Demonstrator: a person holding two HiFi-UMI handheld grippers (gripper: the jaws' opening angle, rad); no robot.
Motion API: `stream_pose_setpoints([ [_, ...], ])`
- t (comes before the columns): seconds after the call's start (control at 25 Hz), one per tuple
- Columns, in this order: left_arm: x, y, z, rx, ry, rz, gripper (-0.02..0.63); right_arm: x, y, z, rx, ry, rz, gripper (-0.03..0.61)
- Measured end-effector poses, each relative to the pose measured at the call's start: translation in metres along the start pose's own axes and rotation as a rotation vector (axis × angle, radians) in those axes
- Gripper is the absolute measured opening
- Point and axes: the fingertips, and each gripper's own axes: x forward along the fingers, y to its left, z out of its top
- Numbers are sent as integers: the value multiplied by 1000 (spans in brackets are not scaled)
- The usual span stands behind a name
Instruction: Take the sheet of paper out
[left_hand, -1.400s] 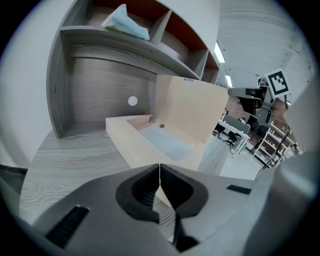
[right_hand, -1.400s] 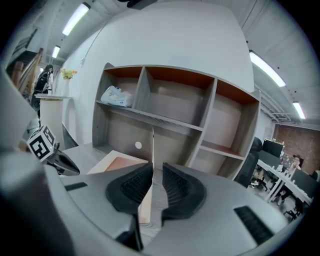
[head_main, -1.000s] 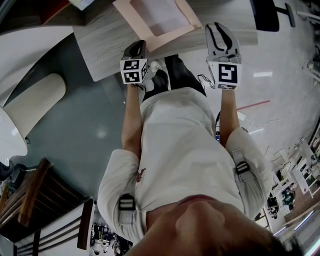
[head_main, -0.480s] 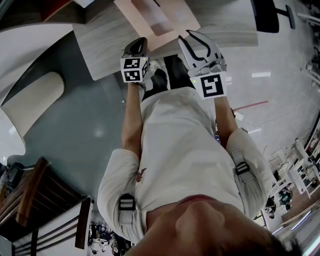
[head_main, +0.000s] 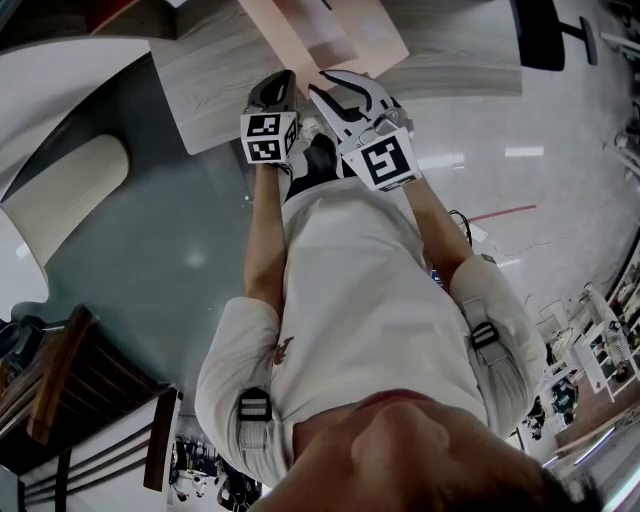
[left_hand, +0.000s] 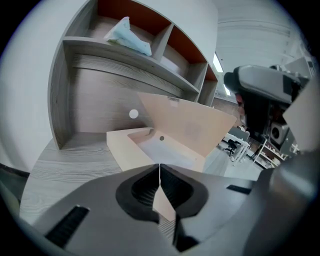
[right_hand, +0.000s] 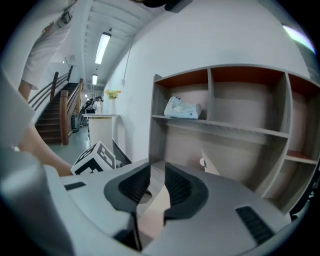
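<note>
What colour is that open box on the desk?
The open box is pale peach-pink; the left gripper view shows it best.

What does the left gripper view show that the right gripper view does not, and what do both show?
Only the left gripper view shows the inside of the open box, with a white sheet lying in it below the raised lid. Only the right gripper view shows the staircase and a cube with square markers. Both show the shelf unit with a pale blue bag on an upper shelf.
</note>
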Motion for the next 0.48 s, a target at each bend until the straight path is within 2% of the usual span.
stream_pose_setpoints([
  [0.12, -2, 1, -1, -1, -1, 9, 25, 14, 9, -16, 42, -11, 18, 107],
  [0.28, -3, 6, -4, -4, 5, 20, 25, 29, 21, -46, 45, 34, 31, 107],
  [0.48, -4, 10, -4, -3, 4, 22, 23, 42, 21, -82, 56, 89, 4, 106],
])
